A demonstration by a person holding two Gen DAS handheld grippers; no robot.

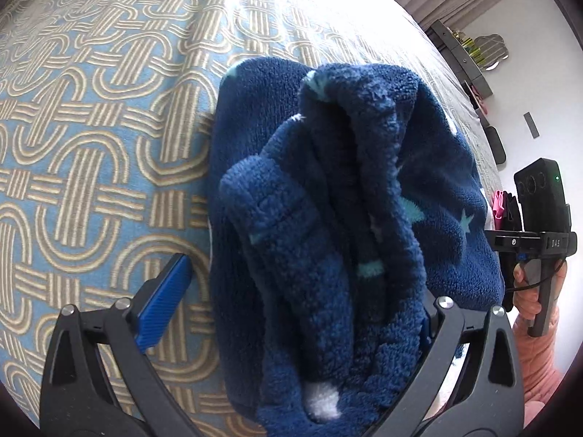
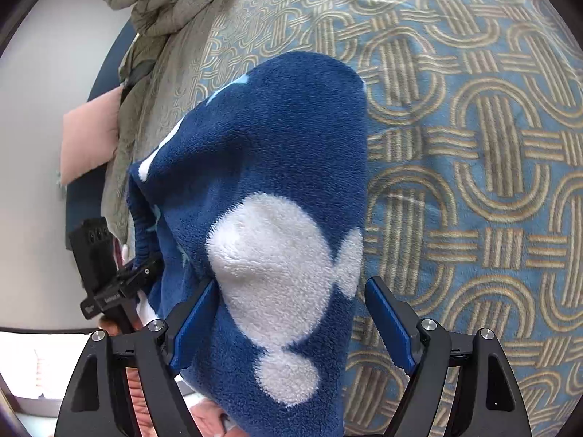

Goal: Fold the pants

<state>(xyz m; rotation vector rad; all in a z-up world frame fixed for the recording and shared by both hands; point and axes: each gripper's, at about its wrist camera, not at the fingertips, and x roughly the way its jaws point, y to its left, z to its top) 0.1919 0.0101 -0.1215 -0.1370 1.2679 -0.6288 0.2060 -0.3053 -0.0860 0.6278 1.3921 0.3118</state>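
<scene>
Dark blue fleece pants (image 1: 328,145) with white and pale blue shapes lie bunched on the bed. My left gripper (image 1: 302,280) straddles a thick fold of them. Its left blue pad (image 1: 164,302) stands clear of the cloth and its right pad is hidden behind the fleece. In the right wrist view the pants (image 2: 284,127) fill the gap of my right gripper (image 2: 291,284). There the left pad (image 2: 196,320) touches the fleece, while the right pad (image 2: 390,324) stands apart with bedspread showing between. Each view also shows the other gripper: the right one (image 1: 539,244) and the left one (image 2: 109,284).
A blue bedspread with tan loop patterns (image 1: 91,145) (image 2: 473,145) covers the bed. A rumpled grey-green duvet (image 2: 171,0) and a pink pillow (image 2: 91,138) lie at one end. A dark shelf (image 1: 462,54) stands by the wall. A hand in a pink sleeve (image 1: 539,335) holds the right gripper.
</scene>
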